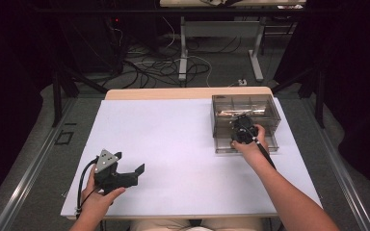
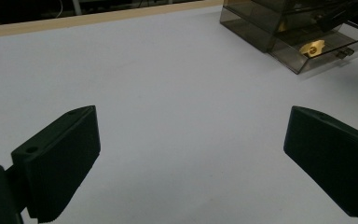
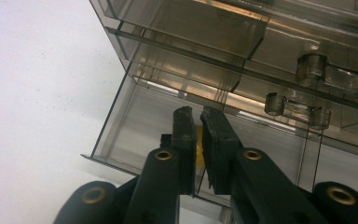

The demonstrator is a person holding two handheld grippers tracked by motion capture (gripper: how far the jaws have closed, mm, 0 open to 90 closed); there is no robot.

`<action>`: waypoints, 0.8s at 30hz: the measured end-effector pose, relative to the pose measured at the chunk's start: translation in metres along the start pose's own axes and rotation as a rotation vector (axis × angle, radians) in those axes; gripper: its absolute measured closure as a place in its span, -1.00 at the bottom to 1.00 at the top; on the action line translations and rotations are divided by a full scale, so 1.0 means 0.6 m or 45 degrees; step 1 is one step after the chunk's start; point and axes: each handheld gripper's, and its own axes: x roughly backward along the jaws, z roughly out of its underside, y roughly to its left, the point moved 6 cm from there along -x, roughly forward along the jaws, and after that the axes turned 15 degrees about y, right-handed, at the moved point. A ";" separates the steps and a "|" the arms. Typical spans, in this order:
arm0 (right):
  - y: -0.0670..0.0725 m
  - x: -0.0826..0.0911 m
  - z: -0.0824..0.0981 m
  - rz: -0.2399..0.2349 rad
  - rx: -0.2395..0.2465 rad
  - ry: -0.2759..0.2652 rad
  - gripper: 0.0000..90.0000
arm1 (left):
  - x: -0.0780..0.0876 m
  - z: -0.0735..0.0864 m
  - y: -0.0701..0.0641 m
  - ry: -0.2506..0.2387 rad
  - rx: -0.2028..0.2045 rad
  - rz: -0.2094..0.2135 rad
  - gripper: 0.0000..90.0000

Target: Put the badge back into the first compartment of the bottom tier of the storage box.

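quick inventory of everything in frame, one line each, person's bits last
Drawer box: 1, smoky clear plastic, far right of the table; its bottom drawer is pulled out.
Yellow item: 1, yellow, between the right gripper's jaws over the open drawer; what it is cannot be told.
Table: 1, white top with a wooden far edge.
Cables: several, black and white, on the floor beyond the table.
Left gripper: 1, black, near left of the table, jaws wide apart, nothing between them.
Right gripper: 1, black, at the open drawer, jaws almost together on the yellow item.
Forearms: 2, coming in from the near edge.
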 end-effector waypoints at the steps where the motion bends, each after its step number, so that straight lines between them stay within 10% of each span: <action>1: 0.000 0.000 0.000 -0.002 -0.001 -0.004 0.80 | 0.000 0.000 0.000 0.000 0.000 0.000 -0.91; 24: 0.004 0.009 0.001 -0.077 -0.030 -0.042 -0.03 | -0.001 -0.003 0.000 -0.002 0.002 0.000 -0.91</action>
